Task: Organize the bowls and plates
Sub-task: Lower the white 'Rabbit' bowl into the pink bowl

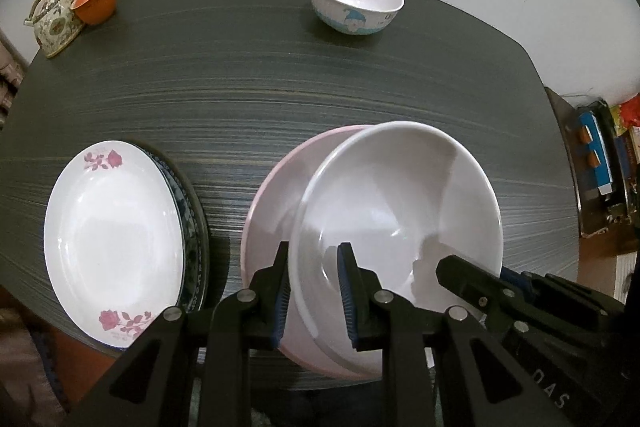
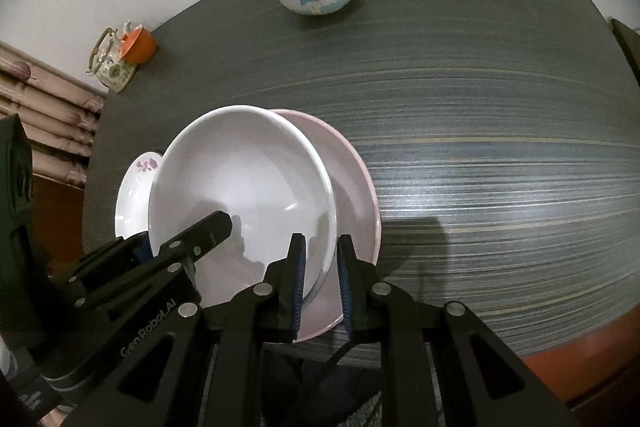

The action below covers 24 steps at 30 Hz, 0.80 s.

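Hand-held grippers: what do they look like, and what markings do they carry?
Both are matte black linkage frames with silver pivot pins and two fingers faced with ribbed blue pads. The left hand-held gripper reads "GenRobot.AI" in white; the right hand-held gripper shows partial letters "DAS".

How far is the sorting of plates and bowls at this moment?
Done: the rose plate already lies on a dark patterned plate. In hand: both grippers, left gripper and right gripper, clamp the rim of the white bowl over the pink bowl. Left: the cartoon bowl stands alone at the far edge.
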Each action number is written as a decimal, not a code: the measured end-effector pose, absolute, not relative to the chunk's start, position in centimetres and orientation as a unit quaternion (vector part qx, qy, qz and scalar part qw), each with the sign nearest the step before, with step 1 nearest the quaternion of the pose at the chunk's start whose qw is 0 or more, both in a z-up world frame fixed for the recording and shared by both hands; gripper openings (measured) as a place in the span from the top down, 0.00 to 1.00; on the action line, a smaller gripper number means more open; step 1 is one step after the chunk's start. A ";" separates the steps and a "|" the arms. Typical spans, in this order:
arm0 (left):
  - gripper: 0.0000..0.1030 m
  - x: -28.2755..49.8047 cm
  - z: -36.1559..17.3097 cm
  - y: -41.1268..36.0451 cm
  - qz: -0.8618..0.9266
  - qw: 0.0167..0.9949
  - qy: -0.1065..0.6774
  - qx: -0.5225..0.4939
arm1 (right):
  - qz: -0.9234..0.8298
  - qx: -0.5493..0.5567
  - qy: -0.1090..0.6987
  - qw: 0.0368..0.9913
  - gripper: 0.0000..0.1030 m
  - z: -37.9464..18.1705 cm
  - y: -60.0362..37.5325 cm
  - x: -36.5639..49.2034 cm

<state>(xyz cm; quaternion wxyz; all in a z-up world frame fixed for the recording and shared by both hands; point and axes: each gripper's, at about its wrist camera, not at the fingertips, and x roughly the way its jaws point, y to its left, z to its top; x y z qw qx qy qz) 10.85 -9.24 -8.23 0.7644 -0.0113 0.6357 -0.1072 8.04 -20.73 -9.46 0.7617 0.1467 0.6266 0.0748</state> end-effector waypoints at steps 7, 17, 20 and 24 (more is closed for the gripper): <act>0.79 10.7 -9.2 -9.5 -0.101 0.756 0.647 -0.008 | 0.072 0.151 0.629 0.759 0.84 -9.9 -20.9 8.0; 0.79 11.1 -10.1 -10.0 -0.098 0.751 0.653 0.001 | 0.071 0.148 0.634 0.756 0.84 -10.4 -20.8 8.1; 0.79 11.2 -10.3 -10.2 -0.097 0.751 0.654 0.006 | 0.070 0.148 0.636 0.754 0.84 -10.4 -20.8 8.2; 0.79 11.1 -10.2 -10.6 -0.095 0.750 0.654 0.011 | 0.067 0.140 0.637 0.755 0.83 -10.4 -20.4 8.2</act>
